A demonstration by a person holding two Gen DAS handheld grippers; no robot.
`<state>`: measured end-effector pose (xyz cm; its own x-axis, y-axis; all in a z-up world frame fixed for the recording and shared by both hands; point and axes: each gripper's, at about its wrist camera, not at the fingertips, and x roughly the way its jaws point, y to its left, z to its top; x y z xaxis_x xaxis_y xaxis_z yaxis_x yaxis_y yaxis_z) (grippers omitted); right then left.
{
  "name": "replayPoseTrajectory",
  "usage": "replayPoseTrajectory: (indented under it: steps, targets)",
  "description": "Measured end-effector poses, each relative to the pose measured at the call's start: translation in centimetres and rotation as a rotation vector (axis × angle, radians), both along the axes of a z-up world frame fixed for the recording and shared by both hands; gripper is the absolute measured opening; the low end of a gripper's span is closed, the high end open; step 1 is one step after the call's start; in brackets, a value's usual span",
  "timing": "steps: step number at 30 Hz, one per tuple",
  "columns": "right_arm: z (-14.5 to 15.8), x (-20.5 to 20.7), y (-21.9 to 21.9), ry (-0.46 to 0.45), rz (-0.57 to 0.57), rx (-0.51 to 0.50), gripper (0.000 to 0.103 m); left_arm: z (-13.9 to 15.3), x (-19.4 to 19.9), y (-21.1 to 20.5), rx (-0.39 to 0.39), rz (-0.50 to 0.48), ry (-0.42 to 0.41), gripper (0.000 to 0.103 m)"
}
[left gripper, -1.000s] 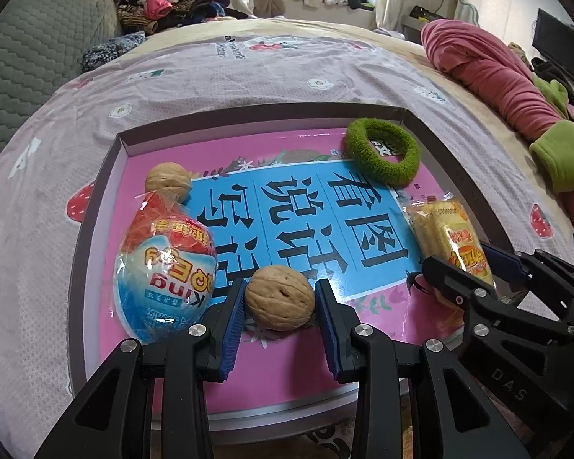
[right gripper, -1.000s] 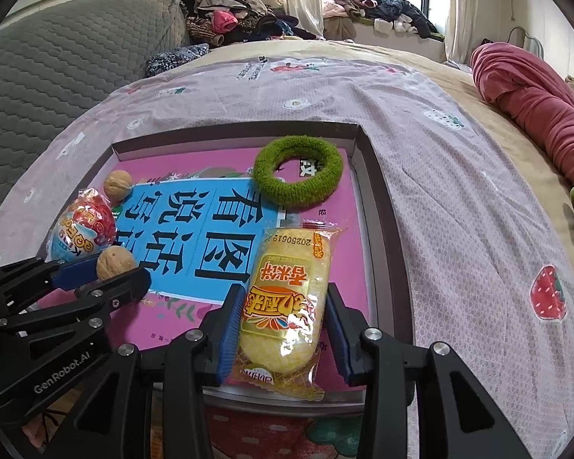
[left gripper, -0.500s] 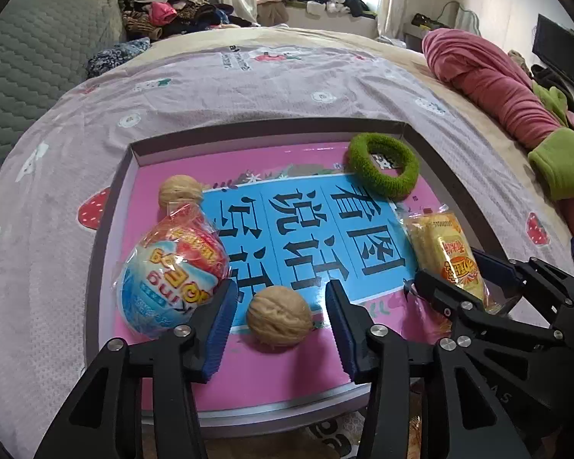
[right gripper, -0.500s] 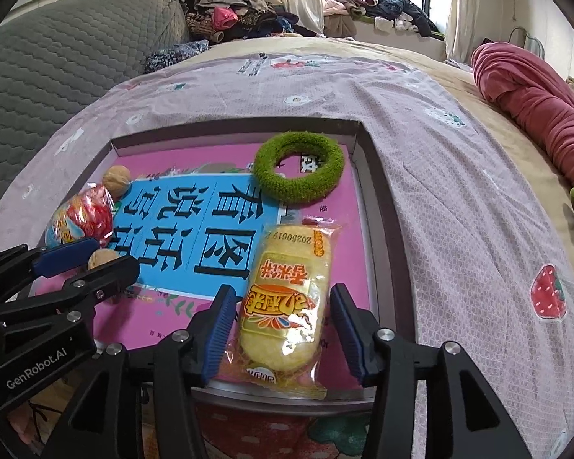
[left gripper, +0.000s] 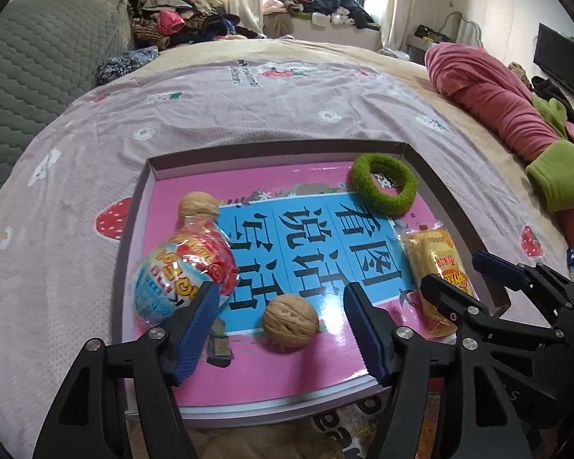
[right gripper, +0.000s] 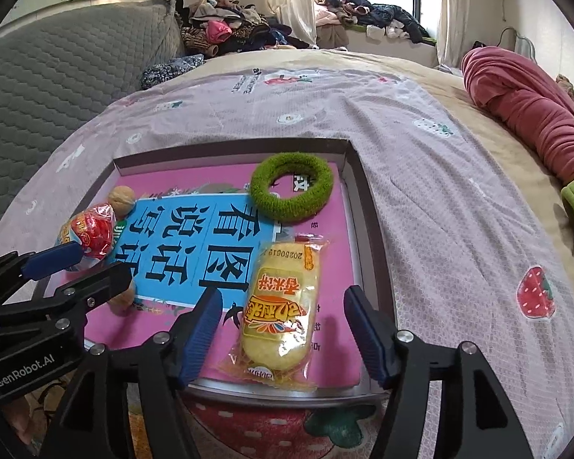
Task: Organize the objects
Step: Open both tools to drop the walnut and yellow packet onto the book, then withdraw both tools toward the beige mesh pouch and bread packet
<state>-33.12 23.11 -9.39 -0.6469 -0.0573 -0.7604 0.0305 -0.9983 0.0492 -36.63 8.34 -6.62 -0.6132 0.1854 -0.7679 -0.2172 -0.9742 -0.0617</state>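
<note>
A shallow box [left gripper: 141, 206] with a pink and blue book cover inside lies on the bed. In it are a walnut [left gripper: 291, 325], a second walnut [left gripper: 199, 204], a wrapped round snack [left gripper: 180, 271], a green fuzzy ring [left gripper: 384, 189] and a yellow snack packet [right gripper: 281, 311]. My left gripper [left gripper: 279, 329] is open, its blue pads apart on either side of the near walnut without touching it. My right gripper [right gripper: 283, 332] is open around the near end of the yellow packet, which rests in the box.
The box's raised rim [right gripper: 371, 229] runs along the right. A rolled pink blanket [left gripper: 493, 103] and a green cloth [left gripper: 558, 176] lie to the right. A grey quilted headboard [right gripper: 57, 88] stands at left, and piled clothes [right gripper: 225, 30] lie behind.
Both grippers opened and drew back. The left one let go of the near walnut and the right one let go of the yellow packet; both objects stay in the box.
</note>
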Motion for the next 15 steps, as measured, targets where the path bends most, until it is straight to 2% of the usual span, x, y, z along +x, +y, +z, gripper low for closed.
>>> replayPoseTrajectory:
  steps: [5,8,15]
  targets:
    - [0.6,0.3,-0.1,0.014,-0.005,-0.006,0.071,0.6,0.2,-0.5,-0.003,0.021,0.015,0.075]
    - [1.1,0.6,-0.1,0.030,-0.013,-0.004,0.075,1.0,0.4,-0.8,-0.035,0.047,0.039,0.077]
    - [2.7,1.5,0.2,0.086,-0.028,-0.010,0.082,2.3,1.0,-1.8,-0.026,0.074,0.067,0.079]
